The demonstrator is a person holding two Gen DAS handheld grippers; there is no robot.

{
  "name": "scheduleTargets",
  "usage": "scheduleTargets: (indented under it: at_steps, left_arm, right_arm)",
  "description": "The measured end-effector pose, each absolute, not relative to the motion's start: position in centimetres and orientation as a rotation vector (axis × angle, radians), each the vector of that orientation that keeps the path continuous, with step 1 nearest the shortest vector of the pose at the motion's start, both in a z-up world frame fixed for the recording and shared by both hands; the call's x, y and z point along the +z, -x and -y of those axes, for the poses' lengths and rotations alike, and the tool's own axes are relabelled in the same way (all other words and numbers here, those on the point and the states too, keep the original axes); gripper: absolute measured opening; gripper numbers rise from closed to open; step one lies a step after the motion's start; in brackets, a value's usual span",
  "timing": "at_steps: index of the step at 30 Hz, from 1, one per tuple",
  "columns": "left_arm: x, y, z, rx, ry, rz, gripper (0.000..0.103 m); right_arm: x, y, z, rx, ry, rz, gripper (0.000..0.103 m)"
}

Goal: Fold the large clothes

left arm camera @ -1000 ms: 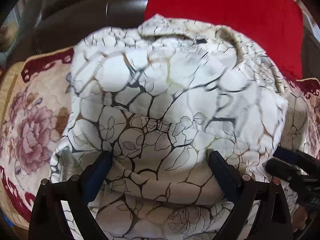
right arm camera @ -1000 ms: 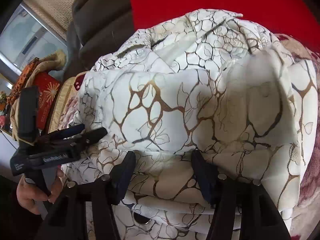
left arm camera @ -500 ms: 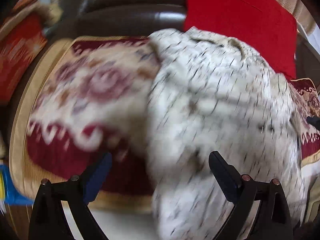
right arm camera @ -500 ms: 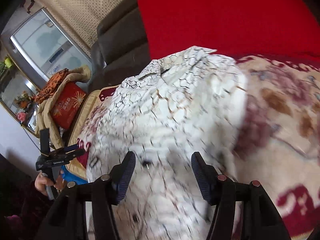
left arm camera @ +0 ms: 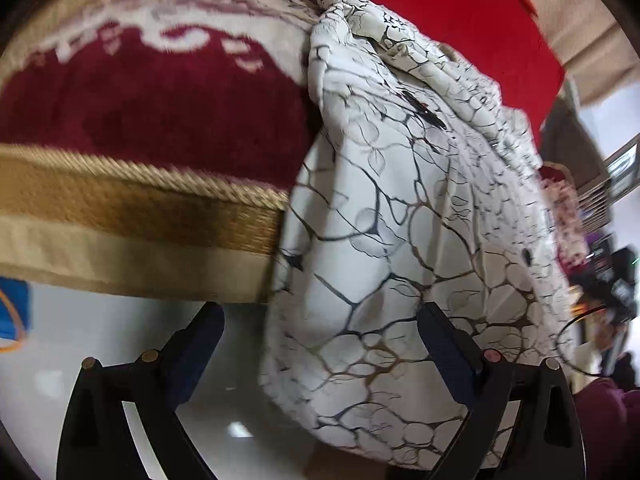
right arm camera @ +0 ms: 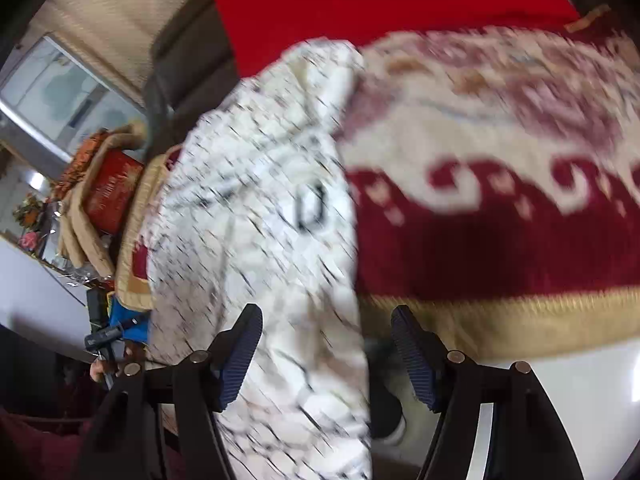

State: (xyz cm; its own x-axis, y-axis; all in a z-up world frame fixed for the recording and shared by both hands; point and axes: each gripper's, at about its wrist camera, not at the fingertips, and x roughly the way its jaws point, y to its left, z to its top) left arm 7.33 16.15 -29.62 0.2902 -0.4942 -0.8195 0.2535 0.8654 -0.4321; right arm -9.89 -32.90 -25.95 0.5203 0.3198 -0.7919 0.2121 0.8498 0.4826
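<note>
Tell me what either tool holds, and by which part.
Nothing. Left tool and right tool are open, right jaws having just opened further; white garment lies loose between.

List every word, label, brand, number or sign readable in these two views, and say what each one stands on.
None can be read.
Red box left of the sofa: gold print, too blurred to read.
White patterned garment: only vein-like lines, no lettering.
Left gripper seen in the right wrist view: any marking too small to read.
</note>
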Motion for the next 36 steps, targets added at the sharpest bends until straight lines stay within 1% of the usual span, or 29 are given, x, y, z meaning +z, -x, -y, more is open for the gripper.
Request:
scheduleTargets:
  at_steps: [4,7,11,16,17,21,23,24,25,26,27,28,29,30,31,33,36]
  left_arm:
    - [-31.4,-7.1,-16.0,-0.638,0.324,-1.219,0.097]
    - [-33.0,-7.4,-15.6,-0.685,0.341,-1.256,0.097]
    - [-33.7,-7.3,-15.9,-0.757,0.426,-1.228,0.096]
    - [-33.5,-6.6,-16.2,-0.809,0.457,-1.187,0.094]
    - [-33.7,-6.6,-16.2,-0.791,0.453,-1.192,0.094]
    - [-36.1,-8.0,-17.5,-0.73,0.595,-1.281,0.094]
    - [-36.7,-8.2,-17.7,-0.738,0.641,-1.28,0.094]
    - [-36.6,-8.1,-17.6,-0.722,0.662,-1.274,0.094]
    - [-36.2,-8.0,-17.6,-0.745,0.658,-1.251,0.093]
    - [-35.8,-7.8,-17.6,-0.767,0.657,-1.228,0.091]
    - [-35.4,-7.6,-17.4,-0.78,0.649,-1.212,0.074]
    - [-35.0,-7.6,-17.2,-0.787,0.63,-1.21,0.059]
    - [-34.6,-7.5,-16.9,-0.797,0.614,-1.217,0.028]
    - [-34.2,-7.4,-16.7,-0.808,0.593,-1.223,0.019]
    - [-33.5,-7.3,-16.4,-0.82,0.574,-1.215,0.019]
    - [-31.7,-6.9,-15.8,-0.852,0.556,-1.186,0.013]
    - [-27.7,-6.6,-15.7,-0.918,0.546,-1.095,0.012]
  right_arm:
    - [-28.1,12.0,33.5,0.069,-0.62,-1.078,0.072]
    - [-30.2,12.7,33.9,0.072,-0.657,-1.115,0.074]
    - [-32.6,13.1,34.2,0.092,-0.781,-1.116,0.074]
    - [-33.7,12.3,33.6,0.189,-0.86,-1.095,0.078]
    - [-34.0,12.1,33.4,0.209,-0.88,-1.092,0.081]
    - [-35.0,10.9,32.5,0.246,-0.921,-1.107,0.082]
    - [-35.3,10.4,32.0,0.273,-0.931,-1.121,0.082]
    - [-35.0,10.3,31.6,0.298,-0.92,-1.119,0.08]
    - [-34.5,10.2,31.1,0.306,-0.883,-1.11,0.076]
    - [-34.0,10.2,30.6,0.321,-0.848,-1.098,0.058]
    - [-33.2,10.0,30.0,0.345,-0.805,-1.085,0.032]
    - [-32.4,10.0,29.6,0.356,-0.77,-1.072,0.029]
    - [-31.5,9.9,29.1,0.36,-0.733,-1.065,0.023]
    - [-30.6,9.8,28.6,0.37,-0.702,-1.055,0.015]
    - [-29.7,9.7,28.3,0.379,-0.679,-1.039,0.013]
    - [-27.5,9.5,27.9,0.412,-0.666,-0.982,0.011]
    - [-24.8,8.8,27.6,0.439,-0.657,-0.915,0.01]
